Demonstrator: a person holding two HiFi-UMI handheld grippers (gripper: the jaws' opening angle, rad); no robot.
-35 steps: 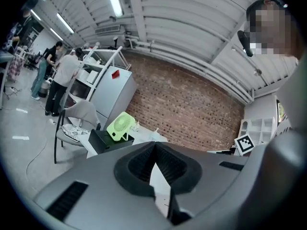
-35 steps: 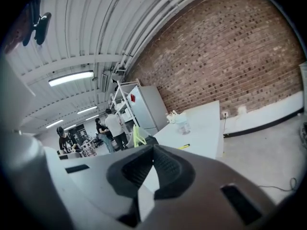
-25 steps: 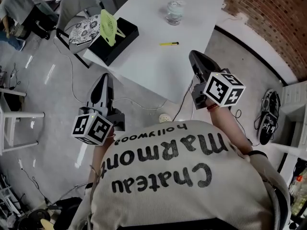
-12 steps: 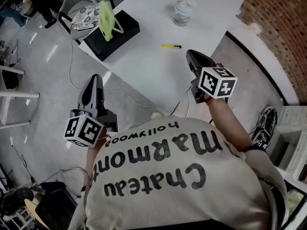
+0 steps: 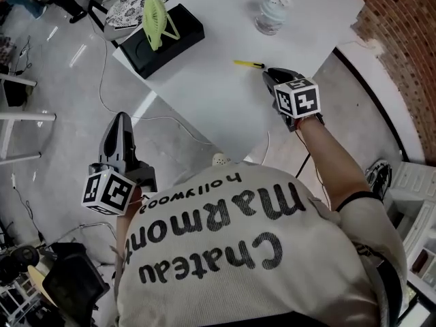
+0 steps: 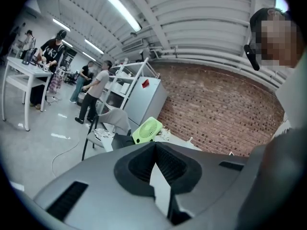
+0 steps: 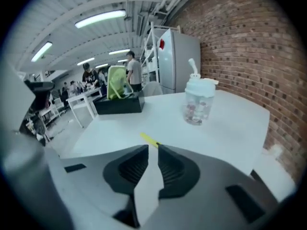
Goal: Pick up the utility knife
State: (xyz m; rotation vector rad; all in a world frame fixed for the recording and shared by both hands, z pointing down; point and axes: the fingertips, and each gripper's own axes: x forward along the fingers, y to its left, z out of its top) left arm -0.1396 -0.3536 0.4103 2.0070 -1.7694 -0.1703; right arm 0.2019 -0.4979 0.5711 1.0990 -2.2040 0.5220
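A slim yellow utility knife lies on the white table, also seen in the right gripper view as the knife just past the jaw tips. My right gripper hovers low over the table, right behind the knife's near end. Its jaws are opening, with a narrow gap and nothing between them. My left gripper hangs off the table's left side above the floor. Its tips meet, shut on nothing.
A clear lidded bottle stands beyond the knife. A green fan sits on a black box at the table's left corner, next to a chair. A brick wall runs on the right. Cables trail over the floor.
My right gripper has swung forward and down over the table to just short of the knife. The left gripper has sunk a little beside the table.
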